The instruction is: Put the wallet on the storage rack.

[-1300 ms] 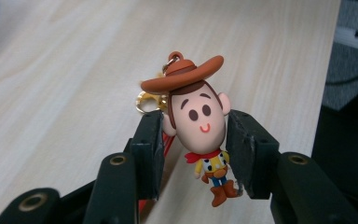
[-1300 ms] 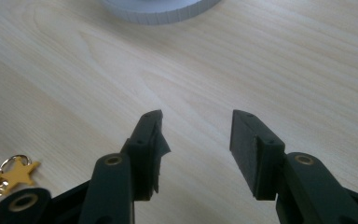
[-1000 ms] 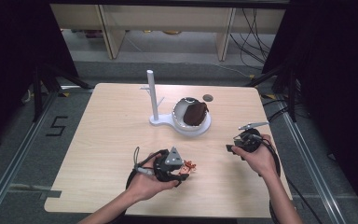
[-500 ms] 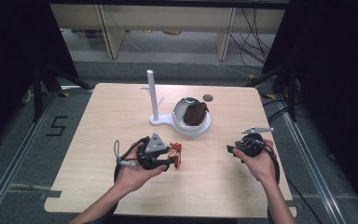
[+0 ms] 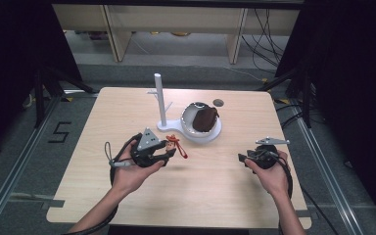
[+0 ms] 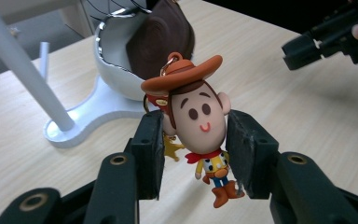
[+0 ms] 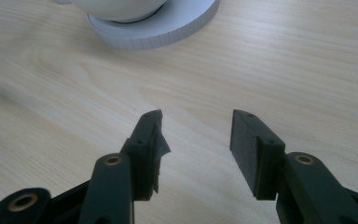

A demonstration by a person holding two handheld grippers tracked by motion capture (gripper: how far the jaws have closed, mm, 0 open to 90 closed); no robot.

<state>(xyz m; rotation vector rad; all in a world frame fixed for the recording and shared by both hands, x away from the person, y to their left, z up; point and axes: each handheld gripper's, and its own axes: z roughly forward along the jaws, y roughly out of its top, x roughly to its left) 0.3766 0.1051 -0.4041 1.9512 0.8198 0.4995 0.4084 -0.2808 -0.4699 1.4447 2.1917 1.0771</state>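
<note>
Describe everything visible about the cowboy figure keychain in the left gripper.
The cowboy figure keychain is a small glossy figure, seemingly plastic or rubber: oversized head, orange-brown hat with a metal ring on top, red neckerchief, yellow shirt, brown boots. A red strap and a yellow star charm hang behind it. It hangs upright above the table, its head clamped at both sides by the left gripper. In the high view it shows as a small red shape near the white stand.

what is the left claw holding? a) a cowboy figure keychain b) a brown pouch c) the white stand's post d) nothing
a: in the left gripper view the left claw has its jaws pressed on the head of the cowboy figure keychain, with the white stand apart behind it.
</note>
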